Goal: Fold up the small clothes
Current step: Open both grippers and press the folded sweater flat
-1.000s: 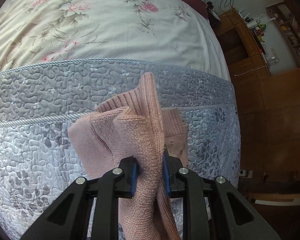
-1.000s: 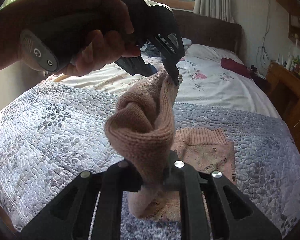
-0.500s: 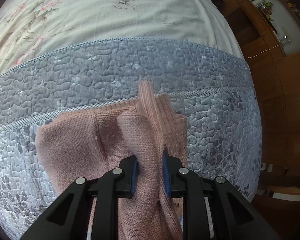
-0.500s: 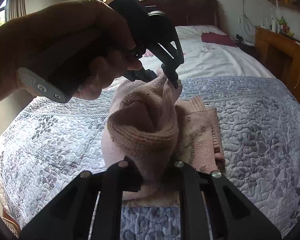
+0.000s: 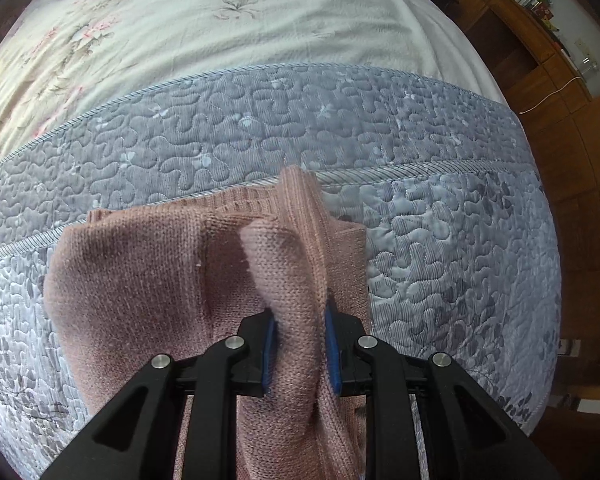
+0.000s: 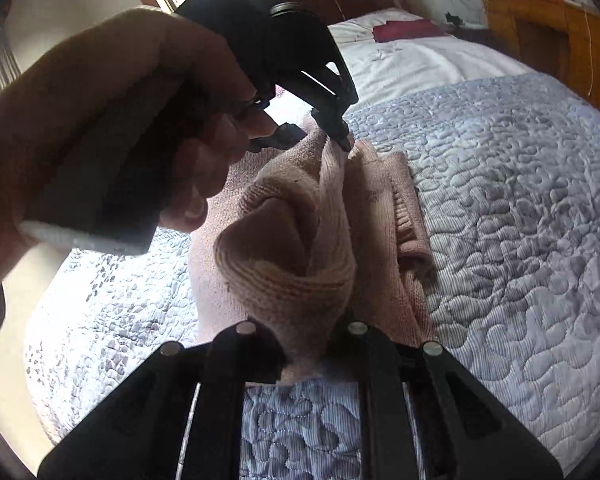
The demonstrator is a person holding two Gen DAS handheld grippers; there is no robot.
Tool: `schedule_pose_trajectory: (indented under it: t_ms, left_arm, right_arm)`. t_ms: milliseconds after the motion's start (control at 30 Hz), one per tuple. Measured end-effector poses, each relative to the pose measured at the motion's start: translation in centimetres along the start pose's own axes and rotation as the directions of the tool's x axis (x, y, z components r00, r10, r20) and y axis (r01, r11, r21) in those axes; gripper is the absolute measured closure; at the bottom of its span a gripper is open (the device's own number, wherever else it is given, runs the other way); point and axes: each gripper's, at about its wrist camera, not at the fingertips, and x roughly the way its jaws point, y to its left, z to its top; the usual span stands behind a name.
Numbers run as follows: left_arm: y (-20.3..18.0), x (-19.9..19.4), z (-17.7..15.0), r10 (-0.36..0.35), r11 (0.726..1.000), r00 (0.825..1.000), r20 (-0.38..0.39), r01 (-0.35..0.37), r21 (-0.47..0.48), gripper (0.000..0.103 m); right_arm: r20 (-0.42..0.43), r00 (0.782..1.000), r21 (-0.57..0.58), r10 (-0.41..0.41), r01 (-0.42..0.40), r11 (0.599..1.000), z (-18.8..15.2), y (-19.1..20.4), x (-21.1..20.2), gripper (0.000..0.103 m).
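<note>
The pink knit garment [image 5: 148, 280] lies on the grey quilted bedspread [image 5: 440, 264], just on the near side of the corded seam [image 5: 420, 170] that crosses the quilt. Its flat part rests against the quilt below that seam; one ribbed edge is lifted clear of it.

The left gripper [image 5: 298, 344] is pressed together on a bunched ridge of the knit, its blue pads [image 5: 269, 350] flanking the fabric. The right gripper [image 6: 316, 344] pinches the same raised edge at a second point, with a rolled loop of cloth standing above its fingers. From the right wrist view, the left gripper [image 6: 342, 142], held in a hand [image 6: 112, 128], grips the far end of that edge.

Two separated grip points likely keep the edge taut, so the raised layer can be laid over the flat part as one fold.
</note>
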Motion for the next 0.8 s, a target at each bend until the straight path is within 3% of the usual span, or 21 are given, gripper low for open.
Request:
schedule_pose_trajectory:
  t_ms: [33, 67, 100, 133, 167, 200, 267, 333, 367, 400, 500, 533, 667, 733, 800]
  left_arm:
    - [-0.1, 0.3, -0.2, -0.033, 0.999, 0.999, 0.016, 0.033, -0.007, 0.08]
    - [0.1, 0.5, -0.4, -0.111, 0.994, 0.993, 0.032, 0.112, -0.023, 0.076]
    - [0.5, 0.9, -0.8, -0.207, 0.977, 0.977, 0.041, 0.209, -0.05, 0.072]
    - [1.1, 1.3, -1.1, -0.302, 0.949, 0.952, 0.047, 0.305, -0.08, 0.06]
    - [1.7, 1.3, -1.5, -0.362, 0.925, 0.93, 0.066, 0.367, -0.102, 0.048]
    - [2.6, 0.9, -1.8, -0.398, 0.906, 0.912, 0.099, 0.407, -0.115, 0.045]
    - [5.0, -0.7, -2.6, -0.452, 0.869, 0.875, 0.173, 0.476, -0.134, 0.036]
    - [7.7, -2.8, -3.6, -0.509, 0.828, 0.831, 0.226, 0.544, -0.137, 0.034]
    - [9.1, -4.1, -4.2, -0.528, 0.813, 0.811, 0.252, 0.568, -0.124, 0.033]
    - [10.4, -5.3, -4.9, -0.538, 0.807, 0.796, 0.279, 0.582, -0.104, 0.031]
    - [13.5, -7.7, -7.2, -0.551, 0.804, 0.776, 0.306, 0.592, -0.052, 0.027]
    - [14.4, -7.8, -7.9, -0.555, 0.803, 0.778, 0.295, 0.593, -0.054, 0.027]
    - [17.0, -7.3, -10.4, -0.58, 0.786, 0.77, 0.267, 0.615, -0.064, 0.027]
    - [17.8, -6.7, -11.3, -0.595, 0.772, 0.761, 0.258, 0.631, -0.078, 0.027]
    - [18.3, -6.0, -11.6, -0.609, 0.761, 0.755, 0.244, 0.643, -0.093, 0.029]
  right_arm:
    - [-0.005, 1.0, 0.019, 0.005, -0.004, 1.0, 0.0, -0.6, 0.2, 0.091]
    - [-0.012, 1.0, 0.036, 0.007, -0.006, 0.999, -0.1, -1.2, 0.4, 0.092]
    - [-0.026, 0.999, 0.062, 0.023, -0.022, 0.998, -0.2, -2.0, 0.8, 0.092]
    - [-0.046, 0.997, 0.103, 0.059, -0.054, 0.993, -0.3, -2.9, 1.1, 0.091]
    - [-0.066, 0.992, 0.152, 0.108, -0.097, 0.984, -0.5, -3.9, 1.5, 0.091]
    - [-0.079, 0.982, 0.204, 0.169, -0.15, 0.967, -0.5, -4.9, 1.8, 0.088]
    - [-0.098, 0.957, 0.283, 0.273, -0.236, 0.93, -0.4, -6.5, 2.0, 0.08]
    - [-0.111, 0.932, 0.312, 0.346, -0.298, 0.902, 0.3, -7.4, 1.8, 0.056]
    - [-0.119, 0.919, 0.325, 0.375, -0.321, 0.89, 0.8, -7.7, 1.8, 0.037]
    - [-0.13, 0.906, 0.338, 0.404, -0.342, 0.877, 1.4, -7.9, 1.9, 0.028]
    - [-0.193, 0.844, 0.392, 0.5, -0.4, 0.828, 3.7, -8.4, 3.5, 0.023]
    - [-0.211, 0.837, 0.407, 0.505, -0.394, 0.824, 4.6, -8.7, 4.3, 0.022]
    - [-0.295, 0.815, 0.421, 0.499, -0.358, 0.834, 7.4, -8.4, 7.7, 0.021]
    - [-0.345, 0.794, 0.445, 0.501, -0.332, 0.832, 8.0, -8.2, 9.6, 0.029]
    - [-0.39, 0.788, 0.423, 0.476, -0.306, 0.853, 8.5, -7.7, 10.7, 0.068]
